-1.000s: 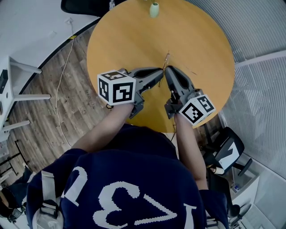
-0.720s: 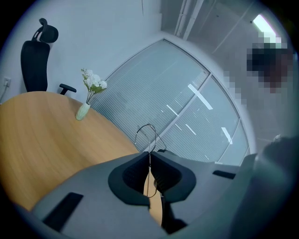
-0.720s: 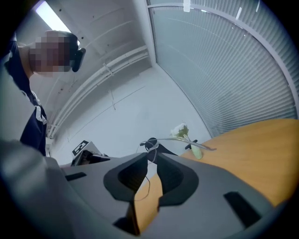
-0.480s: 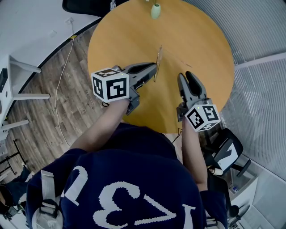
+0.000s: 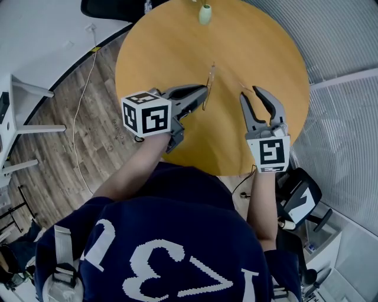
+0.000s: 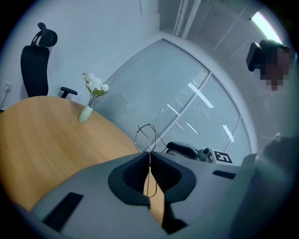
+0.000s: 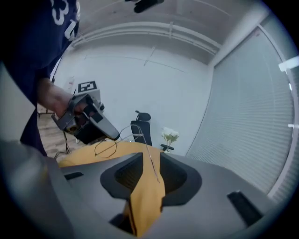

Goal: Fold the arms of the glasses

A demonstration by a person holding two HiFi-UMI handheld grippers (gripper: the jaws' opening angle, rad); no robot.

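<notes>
Thin wire-framed glasses [image 5: 208,81] hang above the round wooden table [image 5: 266,47], pinched at the frame by my left gripper [image 5: 205,93], which is shut on them. In the left gripper view one lens loop [image 6: 145,135] sticks up past the closed jaws of the left gripper [image 6: 150,155]. My right gripper [image 5: 251,92] stands apart to the right, its jaws opening wide. In the right gripper view a glasses arm [image 7: 150,158] runs out from the lenses [image 7: 105,147] into the gap of the right gripper [image 7: 152,161], and the pads do not press on it.
A small vase of white flowers [image 5: 204,13] stands at the table's far edge. A black office chair [image 6: 35,60] sits beyond the table, another chair [image 5: 301,197] at my right. Window blinds run along the right side.
The right gripper let go of the glasses, opened, rolled and drew away to the right. The left gripper kept its hold and shifted slightly left with the glasses.
</notes>
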